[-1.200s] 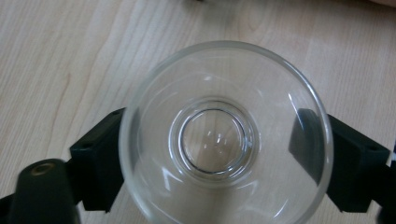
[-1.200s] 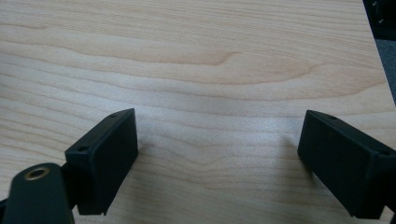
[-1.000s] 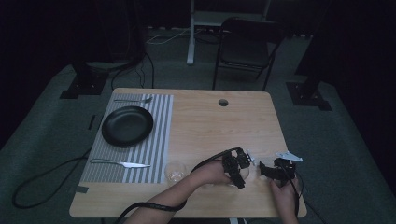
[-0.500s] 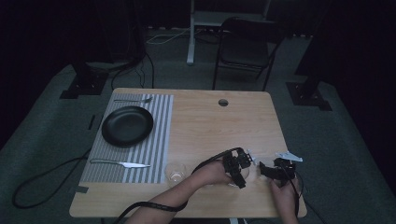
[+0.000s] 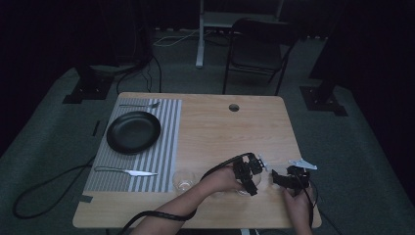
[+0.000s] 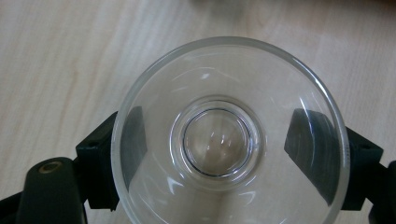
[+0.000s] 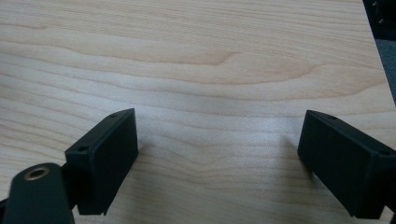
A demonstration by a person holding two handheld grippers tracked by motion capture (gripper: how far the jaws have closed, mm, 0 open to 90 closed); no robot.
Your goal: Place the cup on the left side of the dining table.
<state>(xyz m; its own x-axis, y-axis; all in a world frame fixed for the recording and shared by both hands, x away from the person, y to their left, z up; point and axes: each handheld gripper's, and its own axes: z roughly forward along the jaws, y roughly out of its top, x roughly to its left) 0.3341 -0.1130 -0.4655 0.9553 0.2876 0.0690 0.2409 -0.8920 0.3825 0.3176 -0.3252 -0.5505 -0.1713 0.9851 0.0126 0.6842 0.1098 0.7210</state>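
The left gripper [image 5: 248, 175] sits near the front edge of the tabletop [image 5: 215, 132], toward its right end. Its fingers [image 6: 128, 140] are clamped on a clear glass [image 6: 229, 135]: one pad presses the wall at 9 o'clock, the other at 3 o'clock. In the left gripper view the glass is seen from straight above, upright, mouth toward the camera, with its round base at centre. In the high view the glass [image 5: 243, 188] shows only faintly under the gripper.

The right gripper [image 5: 288, 178] lies just at 3 o'clock of the left gripper, apart from it. Its fingers [image 7: 105, 151] stand wide apart above bare wood, with nothing between them.

A second glass [image 5: 184, 180] stands at 9 o'clock of the left gripper, near the striped mat [image 5: 147, 147]. On the mat lie a black plate [image 5: 133, 132], a knife [image 5: 128, 172] at 6 o'clock of the plate, and a fork [image 5: 139, 105] at 12 o'clock of it.
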